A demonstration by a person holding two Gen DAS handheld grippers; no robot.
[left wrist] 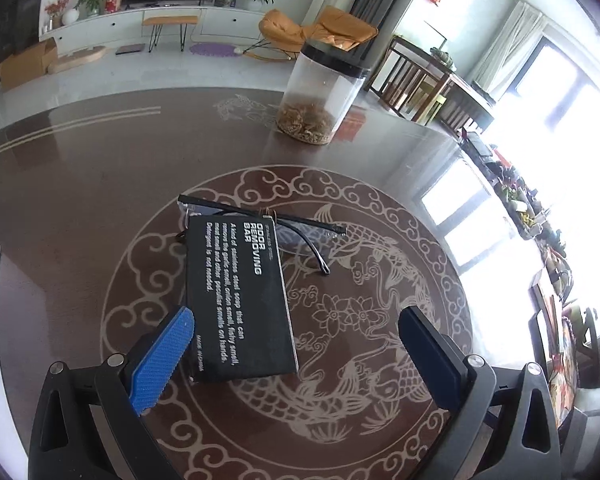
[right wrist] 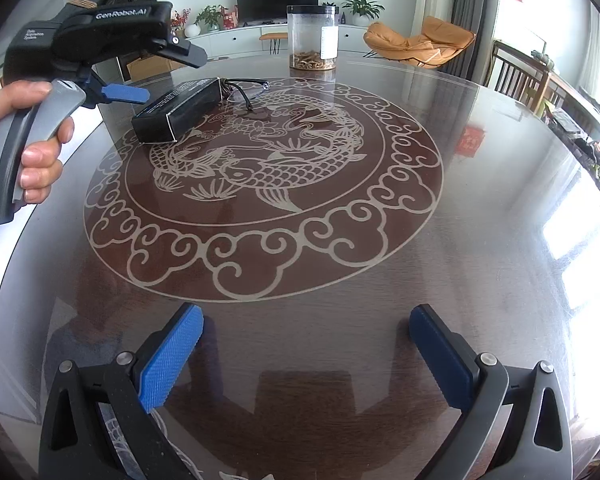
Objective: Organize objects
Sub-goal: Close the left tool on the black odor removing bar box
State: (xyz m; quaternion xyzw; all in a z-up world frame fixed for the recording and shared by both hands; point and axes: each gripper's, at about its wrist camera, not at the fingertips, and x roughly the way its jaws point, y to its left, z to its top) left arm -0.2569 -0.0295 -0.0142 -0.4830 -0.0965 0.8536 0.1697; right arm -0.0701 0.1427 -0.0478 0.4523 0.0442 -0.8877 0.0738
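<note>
A black box (left wrist: 238,300) printed "ODOR REMOVING BAR" lies flat on the round glass-topped table (left wrist: 80,184). Black-framed glasses (left wrist: 300,232) lie just beyond it, partly under its far end. My left gripper (left wrist: 296,320) stands open, its left pad close to the box's near left edge, the box lying mostly between the fingers. In the right wrist view the box (right wrist: 178,110) and glasses (right wrist: 246,90) sit at the far left, with the left gripper (right wrist: 148,74) held by a hand (right wrist: 40,160) above the box. My right gripper (right wrist: 306,328) is open over bare table.
A clear jar (left wrist: 320,96) with a black lid and brownish contents stands farther back on the table; it is also in the right wrist view (right wrist: 312,36). Wooden chairs (left wrist: 416,80) and a cluttered sideboard stand to the right. An orange lounge chair (right wrist: 416,44) sits beyond the table.
</note>
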